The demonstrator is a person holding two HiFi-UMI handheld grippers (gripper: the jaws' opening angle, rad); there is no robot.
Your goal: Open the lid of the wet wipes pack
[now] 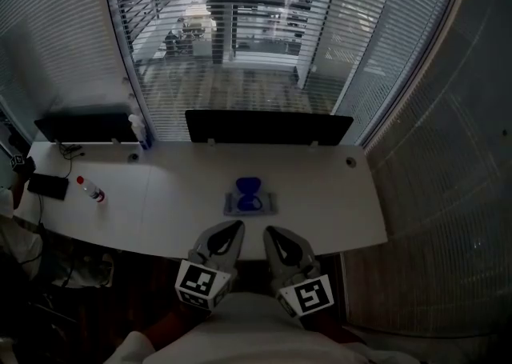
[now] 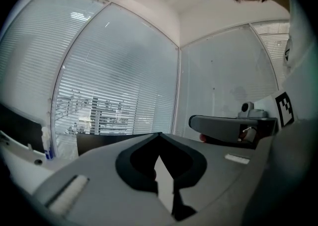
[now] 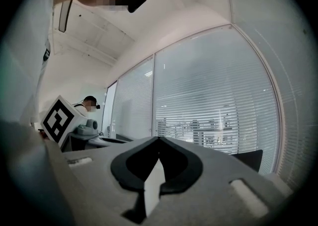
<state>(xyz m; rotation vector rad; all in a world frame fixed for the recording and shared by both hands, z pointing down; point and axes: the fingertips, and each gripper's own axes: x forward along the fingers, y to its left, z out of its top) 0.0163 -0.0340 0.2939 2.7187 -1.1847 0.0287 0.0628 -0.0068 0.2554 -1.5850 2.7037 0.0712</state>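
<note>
Both of my claws sit side by side at the near edge of the white worktop [image 1: 336, 194]. Left claw [image 1: 237, 228] and right claw [image 1: 270, 232] are each closed and empty. The blue-lidded wet wipes pack [image 1: 250, 198] lies mid-worktop, just beyond them and apart from both.

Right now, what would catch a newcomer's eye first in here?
The blue-topped wipes pack sits alone in the middle of the white desk. Nearer, the left gripper and right gripper rest side by side at the desk's near edge, jaws together, empty. Slatted blinds fill the window behind.
</note>
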